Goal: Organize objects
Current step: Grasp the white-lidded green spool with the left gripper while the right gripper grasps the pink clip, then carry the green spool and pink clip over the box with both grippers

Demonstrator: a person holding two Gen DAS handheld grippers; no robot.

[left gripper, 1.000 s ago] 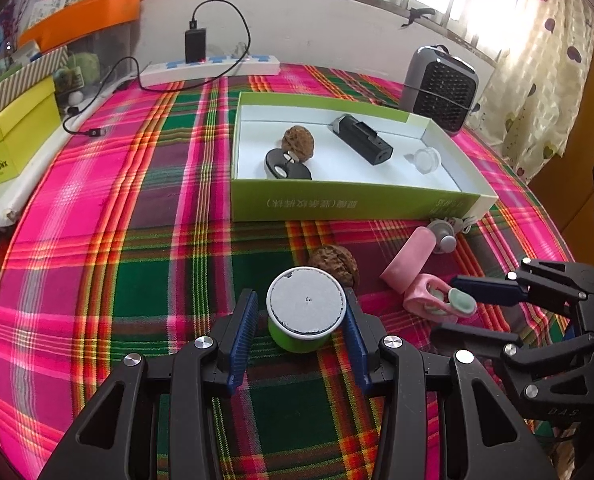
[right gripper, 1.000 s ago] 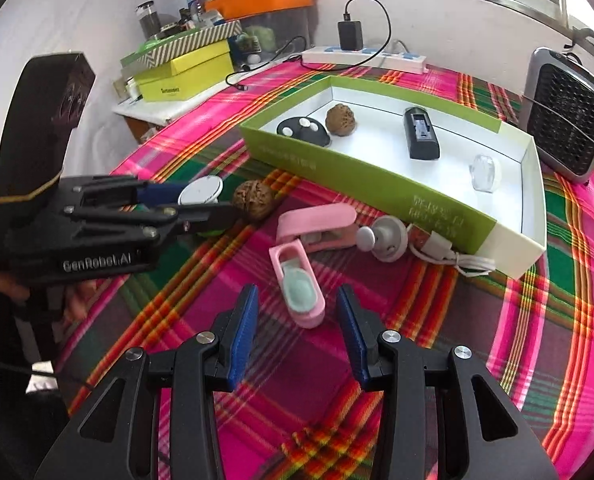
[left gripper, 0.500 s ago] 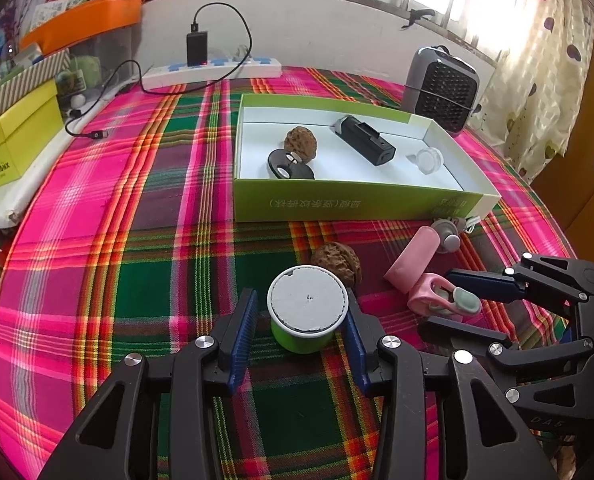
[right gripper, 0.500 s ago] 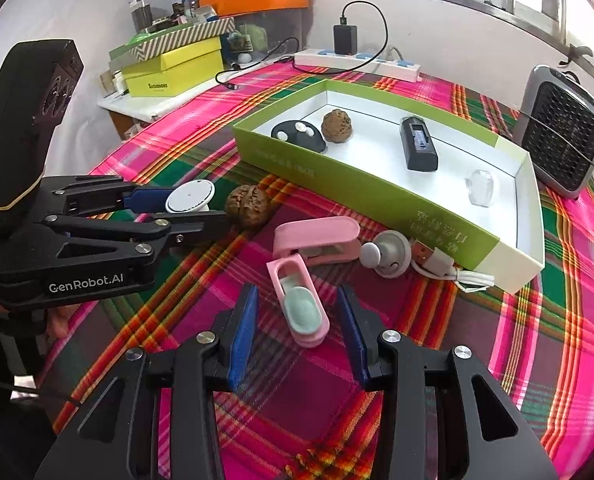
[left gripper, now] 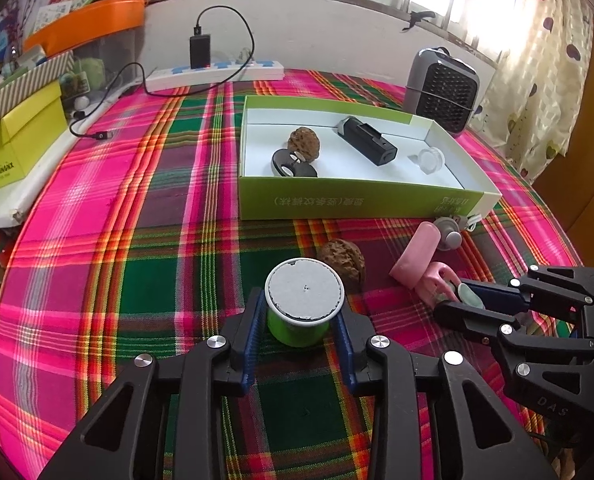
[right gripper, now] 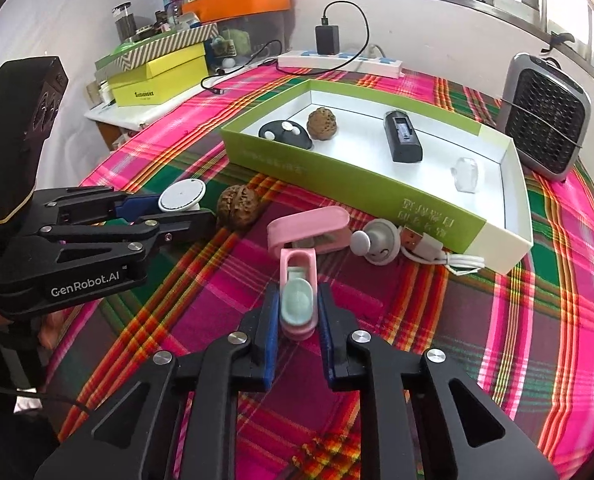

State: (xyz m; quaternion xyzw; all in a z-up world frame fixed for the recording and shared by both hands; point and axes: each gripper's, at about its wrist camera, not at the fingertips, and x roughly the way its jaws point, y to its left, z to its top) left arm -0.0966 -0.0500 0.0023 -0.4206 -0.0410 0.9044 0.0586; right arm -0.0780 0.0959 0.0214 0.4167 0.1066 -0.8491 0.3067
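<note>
My left gripper (left gripper: pixel 300 326) is shut on a green cup with a white lid (left gripper: pixel 303 306), on the plaid cloth; it also shows in the right wrist view (right gripper: pixel 182 196). My right gripper (right gripper: pixel 297 316) is shut on a pink case with a pale green insert (right gripper: pixel 297 298), whose far end lies on the cloth. A walnut (left gripper: pixel 343 262) lies just behind the cup. A pink lid (right gripper: pixel 309 226) and a small grey knob with a USB cable (right gripper: pixel 379 242) lie before the green box (left gripper: pixel 357 200), which holds a walnut, a black disc, a black device and a clear cap.
A grey fan heater (left gripper: pixel 443 90) stands at the back right. A power strip with a charger (left gripper: pixel 217 70) lies along the wall. Yellow boxes (left gripper: pixel 13 148) and an orange bin (left gripper: pixel 85 20) are stacked at the left. The table edge curves at the right.
My right gripper has moved forward over the pink case and shut on it. My left gripper still holds the green cup in the same place.
</note>
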